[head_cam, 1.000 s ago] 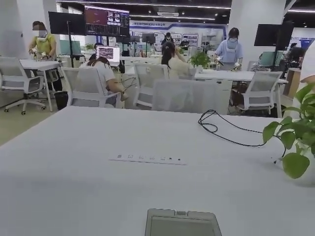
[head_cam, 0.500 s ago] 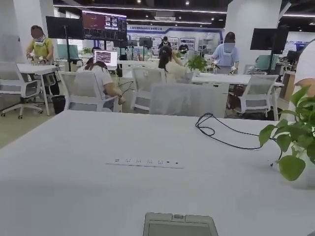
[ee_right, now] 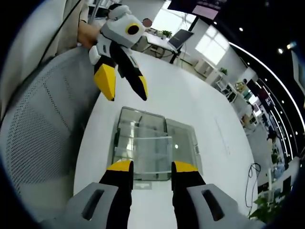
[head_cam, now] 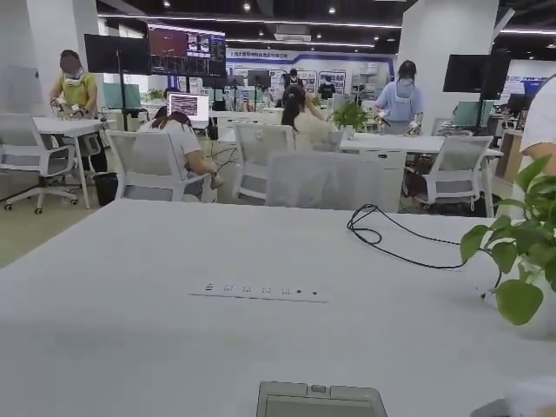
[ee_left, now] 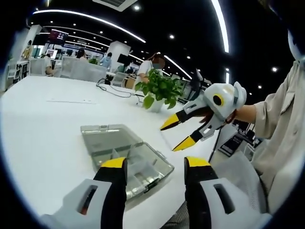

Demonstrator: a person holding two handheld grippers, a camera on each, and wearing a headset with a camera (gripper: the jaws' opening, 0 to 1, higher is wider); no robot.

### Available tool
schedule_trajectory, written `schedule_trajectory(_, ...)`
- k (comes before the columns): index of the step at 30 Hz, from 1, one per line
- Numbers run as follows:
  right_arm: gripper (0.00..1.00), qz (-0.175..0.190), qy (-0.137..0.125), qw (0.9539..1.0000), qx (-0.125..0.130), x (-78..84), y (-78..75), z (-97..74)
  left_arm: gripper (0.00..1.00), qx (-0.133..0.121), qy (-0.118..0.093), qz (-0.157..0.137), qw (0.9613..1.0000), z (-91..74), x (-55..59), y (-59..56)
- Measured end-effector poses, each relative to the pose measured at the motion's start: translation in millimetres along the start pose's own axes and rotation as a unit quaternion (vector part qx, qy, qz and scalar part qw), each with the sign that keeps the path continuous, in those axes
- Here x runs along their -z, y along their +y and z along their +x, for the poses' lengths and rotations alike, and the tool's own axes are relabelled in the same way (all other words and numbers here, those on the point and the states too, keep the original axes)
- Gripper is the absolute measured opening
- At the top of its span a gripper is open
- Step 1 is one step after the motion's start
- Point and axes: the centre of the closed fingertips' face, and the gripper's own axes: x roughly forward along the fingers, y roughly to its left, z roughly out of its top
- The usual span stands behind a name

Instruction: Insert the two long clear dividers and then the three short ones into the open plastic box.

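A: One edge of the open plastic box (head_cam: 320, 389) low in head view.
B: Left gripper view: left gripper (ee_left: 156, 162) spread, empty, box just ahead.
A: Right gripper view: right gripper (ee_right: 152, 165) parted too, empty.
B: Danger: nudging box askew, clear dividers hard to see

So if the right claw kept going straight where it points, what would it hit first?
Probably the open clear plastic box, which lies dead ahead of the right claw on the white table. The left claw hangs off to one side, seemingly out of line; depth is unclear.
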Motion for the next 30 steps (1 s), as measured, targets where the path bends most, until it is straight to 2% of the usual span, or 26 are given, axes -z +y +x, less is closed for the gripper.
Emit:
schedule_trajectory(10,0.32,-0.014,-0.035,0.9993,-0.001,-31.8,3.3,9.6,0.36,0.013,-0.024,-0.038,0.9989,3.2,-4.7,-5.2)
schedule_trajectory(16,0.32,-0.020,-0.047,0.9987,-0.005,-43.2,6.3,12.0,0.25,0.024,-0.039,-0.059,0.9972,4.6,-9.4,-8.6)
schedule_trajectory(22,0.32,-0.033,-0.061,0.9976,-0.001,-55.9,7.4,12.7,0.17,0.031,-0.040,-0.070,0.9963,6.9,-9.0,-11.9)
schedule_trajectory(30,0.32,-0.041,-0.068,0.9969,0.003,-62.5,6.9,13.7,0.05,0.033,-0.044,-0.085,0.9949,8.2,-10.1,-12.4)
